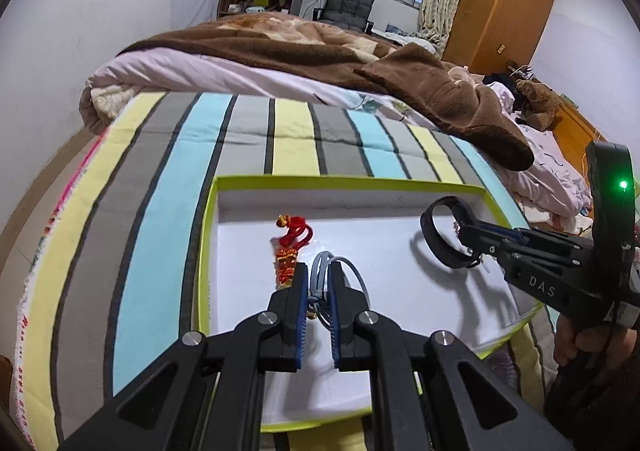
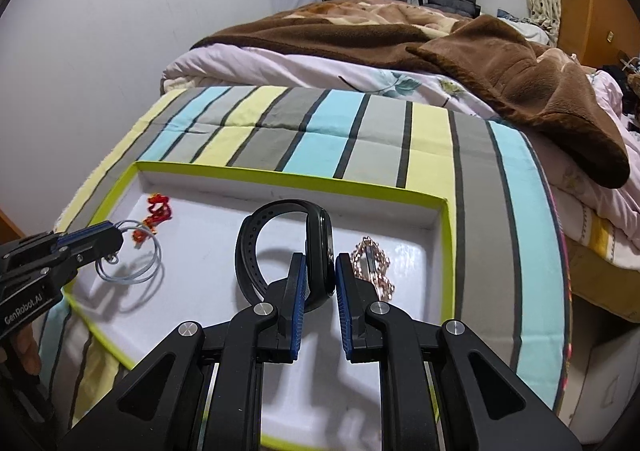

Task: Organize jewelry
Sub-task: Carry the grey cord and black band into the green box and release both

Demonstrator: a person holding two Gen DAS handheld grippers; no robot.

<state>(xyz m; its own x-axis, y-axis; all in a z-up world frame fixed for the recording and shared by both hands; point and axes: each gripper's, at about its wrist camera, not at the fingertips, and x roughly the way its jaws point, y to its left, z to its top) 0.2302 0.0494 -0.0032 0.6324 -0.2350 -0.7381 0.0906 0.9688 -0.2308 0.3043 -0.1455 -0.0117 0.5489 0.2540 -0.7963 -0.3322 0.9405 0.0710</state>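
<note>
Bed with a striped cover (image 1: 168, 187) of grey, blue and yellow bands, brown blanket (image 1: 280, 39) heaped behind it. On the cover lies a shallow white tray with lime-green rim (image 1: 320, 179), both grippers held over it. Left gripper (image 1: 318, 279) comes in from the near edge, pads pressed together on a thin pale-blue wire bracelet (image 1: 352, 271); its loop sticks out past the fingertips to the right and hangs just above the tray floor, seen from the right wrist as a ring (image 2: 132, 263) dangling off the tip. Right gripper (image 2: 320, 271) pinches a black wristband (image 2: 276, 243) by its thick body, strap looping up and left of the fingers, lifted off the floor with a shadow under it. Red cord charm (image 1: 290, 247) lies on the tray floor just left of the left fingertips, close to the rim. Rose-gold chain bracelet (image 2: 374, 267) lies on the floor just right of the right fingers, partly hidden behind them
</note>
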